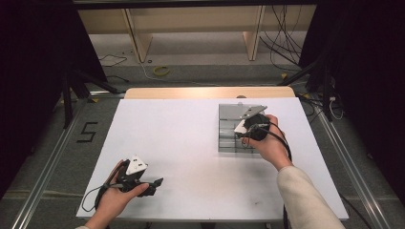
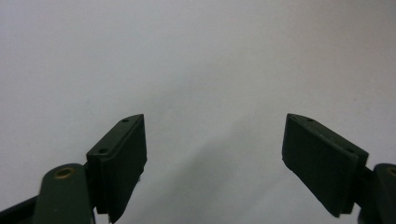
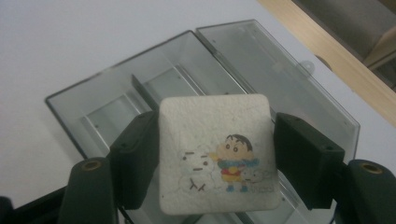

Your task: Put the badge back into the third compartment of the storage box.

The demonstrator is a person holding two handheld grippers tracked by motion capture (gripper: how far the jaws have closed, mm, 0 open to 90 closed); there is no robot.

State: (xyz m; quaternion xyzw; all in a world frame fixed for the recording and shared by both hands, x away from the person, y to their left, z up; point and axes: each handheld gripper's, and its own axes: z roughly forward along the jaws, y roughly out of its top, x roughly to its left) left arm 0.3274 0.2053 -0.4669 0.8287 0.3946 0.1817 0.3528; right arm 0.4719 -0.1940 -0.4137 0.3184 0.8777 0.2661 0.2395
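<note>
My right tool [image 3: 212, 158] clamped on square white compressed towel tablet with cartoon print [image 3: 217, 154], hovering over clear grey plastic compartment box [image 3: 116, 107], lid open, at 2 o'clock on white surface [image 1: 181, 143]. Step in hand, as I judge: carrying tablet to compartment. Next move calls for lining up over one cell, lowering, parting jaws. My left tool [image 2: 212, 154] idle at 8 o'clock, jaws apart, nothing between.
</note>
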